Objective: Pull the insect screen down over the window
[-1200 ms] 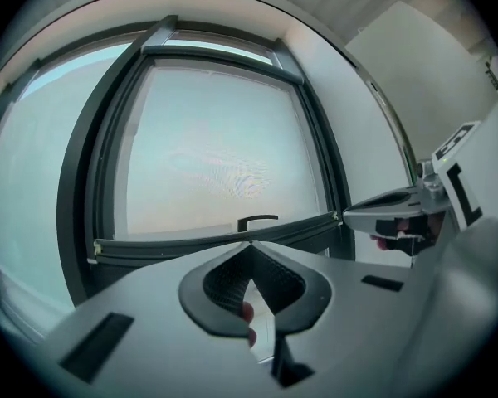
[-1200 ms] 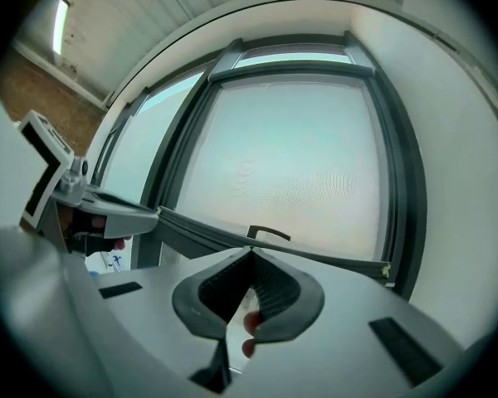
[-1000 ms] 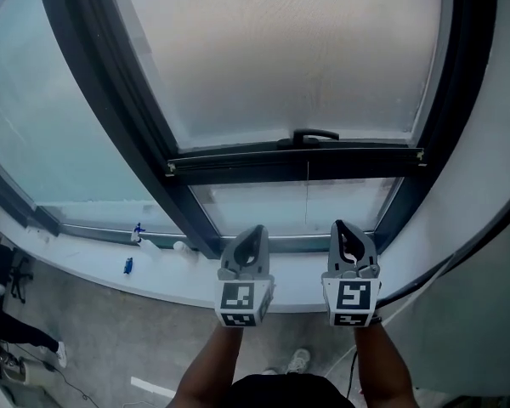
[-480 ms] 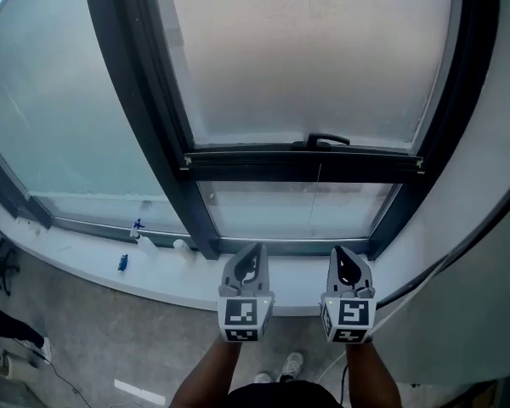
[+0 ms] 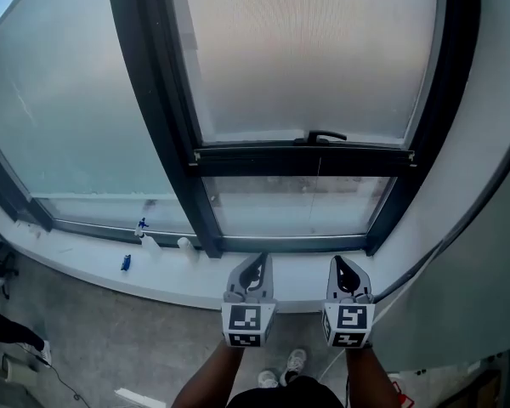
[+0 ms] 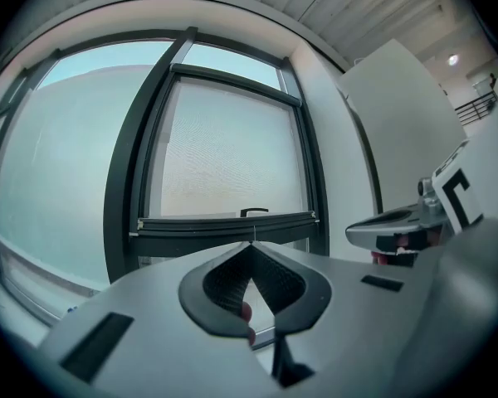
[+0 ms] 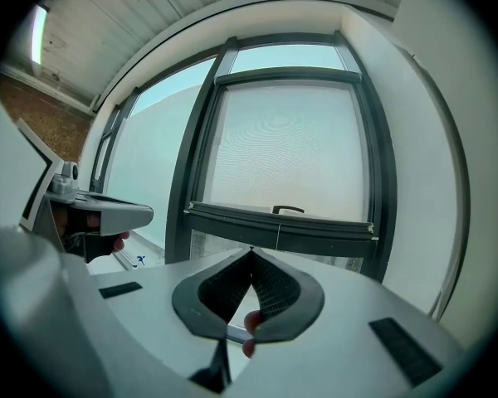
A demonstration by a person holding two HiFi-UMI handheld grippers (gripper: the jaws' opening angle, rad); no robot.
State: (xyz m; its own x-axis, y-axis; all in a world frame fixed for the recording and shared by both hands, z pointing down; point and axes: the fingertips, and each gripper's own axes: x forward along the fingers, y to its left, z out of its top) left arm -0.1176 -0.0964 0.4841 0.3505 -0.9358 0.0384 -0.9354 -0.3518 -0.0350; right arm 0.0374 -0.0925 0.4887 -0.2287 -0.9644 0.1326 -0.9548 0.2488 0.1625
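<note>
The insect screen [image 5: 306, 58] covers the upper part of the dark-framed window; its dark bottom bar [image 5: 302, 160] with a small black handle [image 5: 325, 135] stops above a strip of bare glass [image 5: 297, 206]. A thin pull cord [image 5: 320, 195] hangs from the bar. My left gripper [image 5: 257, 262] and right gripper [image 5: 340, 264] are side by side over the white sill, below the bar and apart from it. Both are shut with nothing between the jaws. The bar [image 6: 228, 225] [image 7: 278, 225] lies ahead in each gripper view.
A white sill [image 5: 93, 257] runs under the window, with small blue items [image 5: 126, 263] on it at the left. A larger fixed pane [image 5: 68, 126] is to the left, a white wall [image 5: 484, 185] to the right. Grey floor and the person's shoes [image 5: 280, 371] are below.
The view has shifted so the window frame and bar sit further right and slightly lower. Both grippers have dropped a little toward the sill and stay shut.
</note>
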